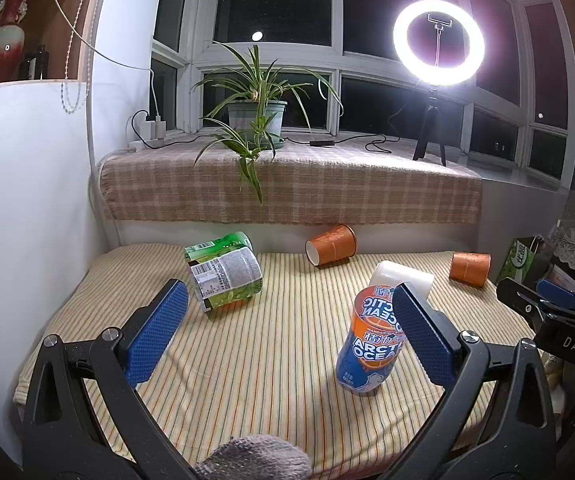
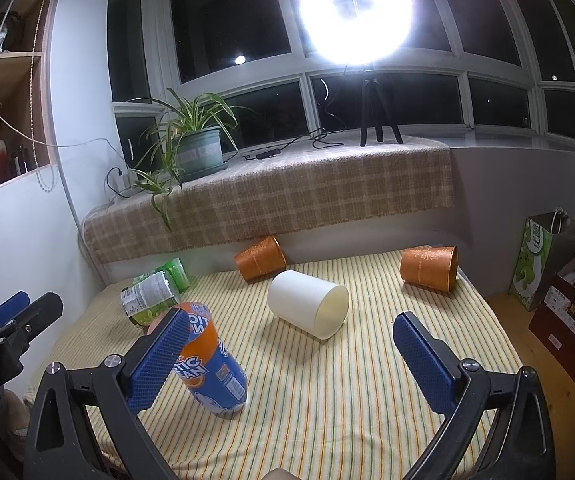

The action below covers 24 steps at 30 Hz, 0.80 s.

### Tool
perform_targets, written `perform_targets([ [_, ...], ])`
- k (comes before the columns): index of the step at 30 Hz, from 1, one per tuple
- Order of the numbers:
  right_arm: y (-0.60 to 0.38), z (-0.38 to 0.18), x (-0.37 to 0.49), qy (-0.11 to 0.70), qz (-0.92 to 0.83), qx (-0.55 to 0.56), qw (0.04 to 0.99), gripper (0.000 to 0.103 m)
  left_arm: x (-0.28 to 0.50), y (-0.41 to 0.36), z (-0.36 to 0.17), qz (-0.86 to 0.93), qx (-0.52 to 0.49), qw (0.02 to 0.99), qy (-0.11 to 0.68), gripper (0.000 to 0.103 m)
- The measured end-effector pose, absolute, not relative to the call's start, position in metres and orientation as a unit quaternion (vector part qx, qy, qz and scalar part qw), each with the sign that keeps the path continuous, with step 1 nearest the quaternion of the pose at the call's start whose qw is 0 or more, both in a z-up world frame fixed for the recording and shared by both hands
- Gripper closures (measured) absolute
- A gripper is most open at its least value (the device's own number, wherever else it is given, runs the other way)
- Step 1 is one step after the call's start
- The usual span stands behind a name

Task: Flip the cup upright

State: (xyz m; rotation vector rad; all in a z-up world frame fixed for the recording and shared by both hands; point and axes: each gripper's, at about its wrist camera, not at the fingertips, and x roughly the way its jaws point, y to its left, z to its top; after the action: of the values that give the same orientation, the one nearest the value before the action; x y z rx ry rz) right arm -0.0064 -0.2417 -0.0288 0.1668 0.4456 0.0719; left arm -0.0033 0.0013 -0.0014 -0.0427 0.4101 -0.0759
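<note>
Plainly, both grippers hang above the striped cloth (image 2: 367,400) with their jaws apart and nothing between them. In the left wrist view the left gripper (image 1: 287,312) fills the lower frame, its blue pads (image 1: 155,332) spread wide; the can (image 1: 371,340), printed ARCTIC OCEAN, stands tilted just behind the right-hand pad, and whether they touch cannot be told. The right gripper (image 1: 555,304) shows at the right edge of that view, seen side-on. In the right wrist view the right gripper (image 2: 291,348) frames the lower middle, and the left gripper (image 2: 7,316) pokes in at the left edge.

The white cup (image 2: 307,304) lies on its side at the centre of the right wrist view, its open mouth facing lower right, apart from both grippers. In the left wrist view it is partly hidden behind the can and the pad, right of centre (image 1: 403,276).

Two orange cups also lie tipped over: one (image 2: 259,262) against the wall at the cloth's far edge, the other (image 2: 429,268) in the far right corner. A green bottle (image 1: 223,276) lies on its side at the left. Above, on the checked sill cloth (image 1: 307,184), sit a potted plant (image 1: 255,116) and a ring light (image 1: 439,44).
</note>
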Motion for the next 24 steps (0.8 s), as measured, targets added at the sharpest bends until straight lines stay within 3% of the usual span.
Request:
perform_targets([
  [24, -0.2381, -0.0321, -0.0054, 0.229, 0.039, 0.081, 0.969, 0.000, -0.0029, 0.0020, -0.0013, -0.039, -0.021, 0.978, 0.204, 0.000],
])
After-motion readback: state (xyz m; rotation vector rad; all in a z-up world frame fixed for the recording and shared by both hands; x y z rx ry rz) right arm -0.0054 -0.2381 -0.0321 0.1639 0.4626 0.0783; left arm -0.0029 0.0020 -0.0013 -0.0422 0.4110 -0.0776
